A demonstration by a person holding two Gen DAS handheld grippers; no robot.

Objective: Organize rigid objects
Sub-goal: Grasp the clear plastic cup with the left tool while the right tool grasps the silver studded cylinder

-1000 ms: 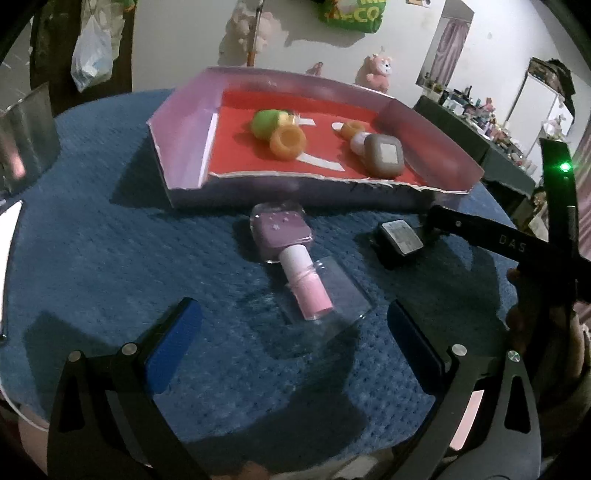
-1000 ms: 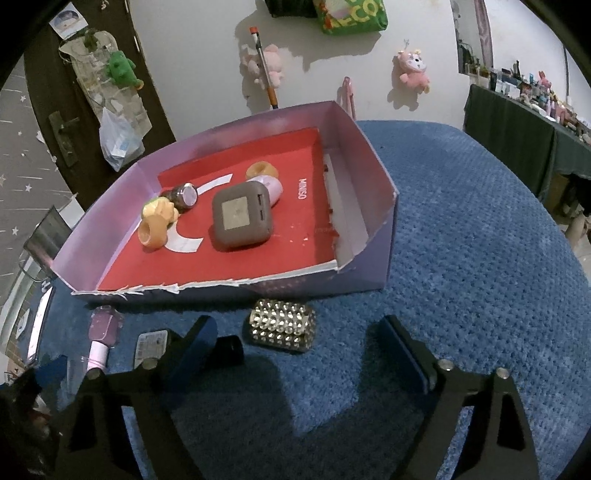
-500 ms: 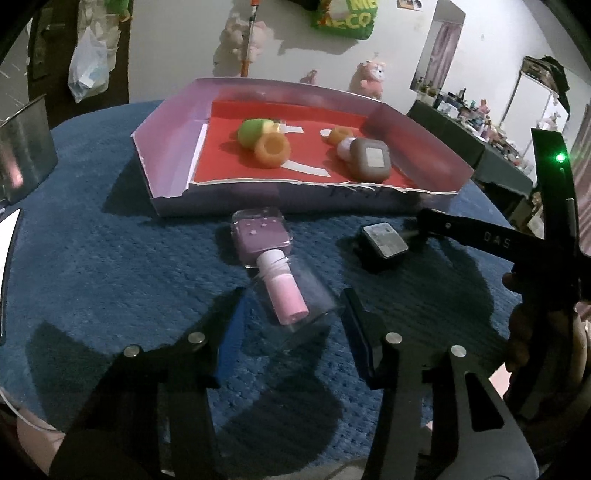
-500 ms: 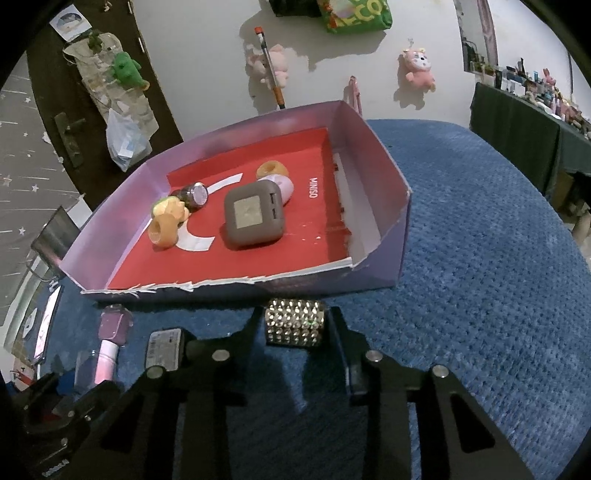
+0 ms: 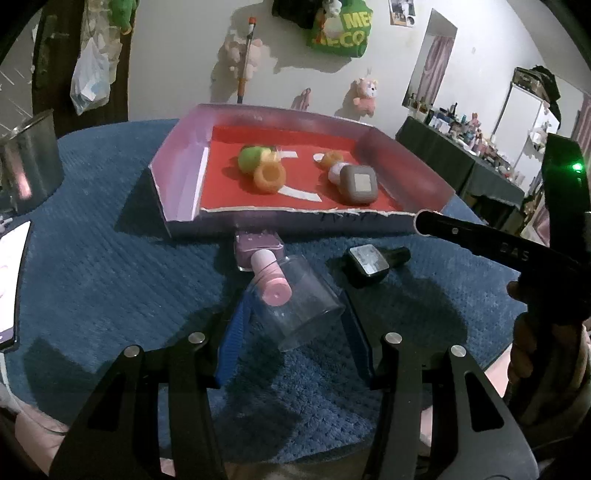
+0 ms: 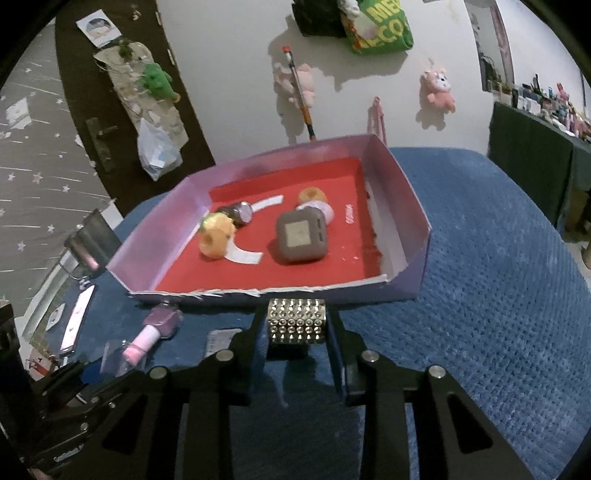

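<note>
At twelve o'clock on the wall, you can read "ME" over "ECO" on the green bag (image 5: 341, 31).

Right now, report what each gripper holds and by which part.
The left gripper clamps the perfume bottle by its clear cap. The right gripper clamps the studded block by its two side faces.

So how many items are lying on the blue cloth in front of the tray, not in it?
3: the perfume bottle in the left gripper, the studded block in the right gripper, and a black gadget between them.
</note>
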